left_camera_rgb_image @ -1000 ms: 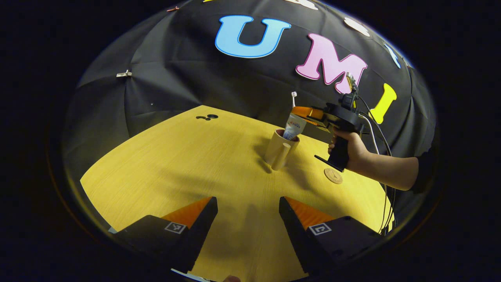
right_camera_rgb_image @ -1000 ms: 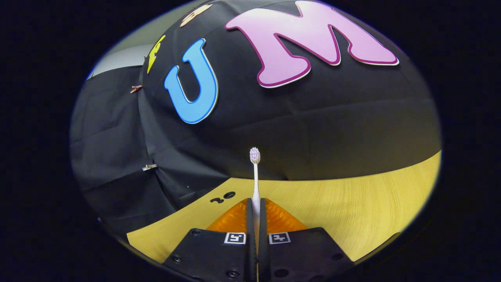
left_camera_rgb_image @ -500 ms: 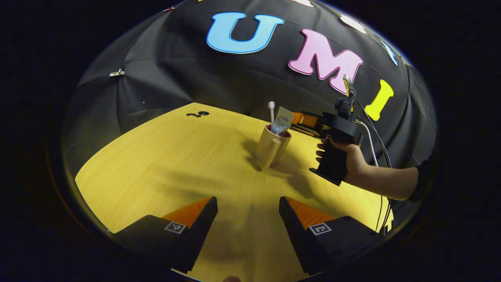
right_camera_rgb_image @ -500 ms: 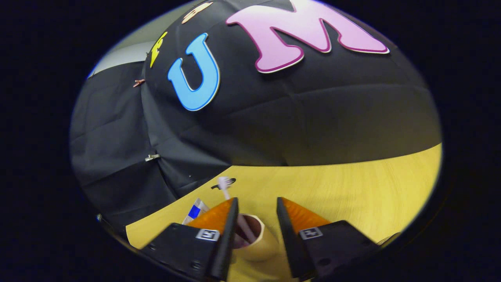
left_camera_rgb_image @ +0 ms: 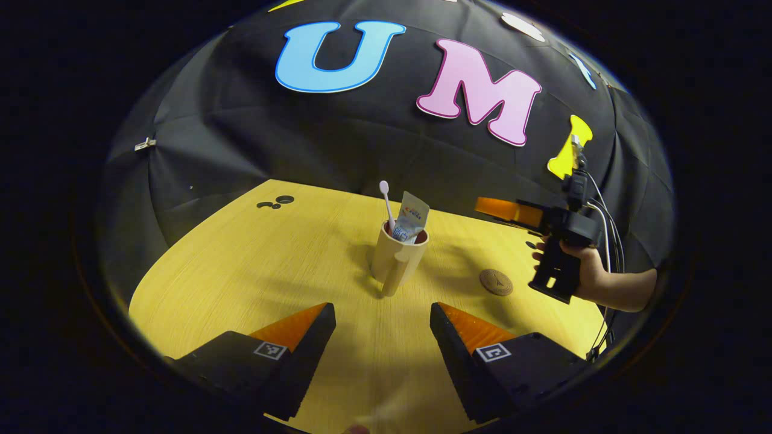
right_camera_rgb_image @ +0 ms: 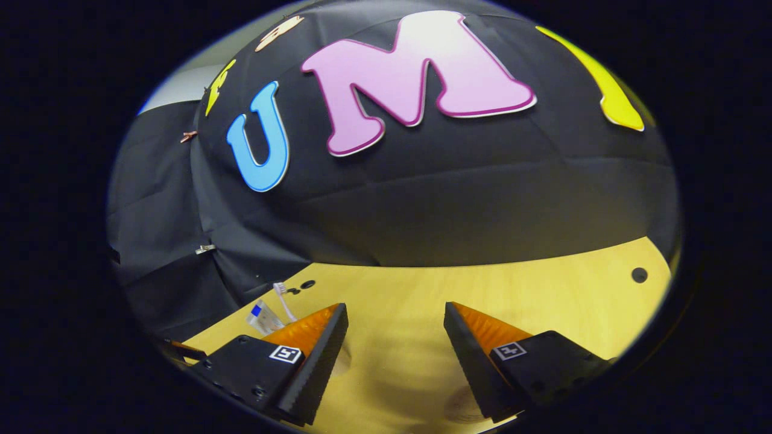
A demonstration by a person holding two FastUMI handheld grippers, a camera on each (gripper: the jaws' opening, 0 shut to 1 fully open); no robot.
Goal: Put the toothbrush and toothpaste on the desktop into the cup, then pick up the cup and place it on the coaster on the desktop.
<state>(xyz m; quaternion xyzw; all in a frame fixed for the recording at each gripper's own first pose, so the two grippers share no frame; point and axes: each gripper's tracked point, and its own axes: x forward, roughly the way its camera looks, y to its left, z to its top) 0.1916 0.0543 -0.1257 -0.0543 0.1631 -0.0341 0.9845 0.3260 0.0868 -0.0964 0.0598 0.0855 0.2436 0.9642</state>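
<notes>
Fingers of both grippers are spread empty; the loaded cup (left_camera_rgb_image: 398, 258) could be tipped if gripped off-centre.

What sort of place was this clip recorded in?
Most likely a staged recording booth, not a real bathroom: a bare wooden desktop backed by a black cloth wall, with only a cup holding a toothbrush and toothpaste, plus a coaster.
</notes>
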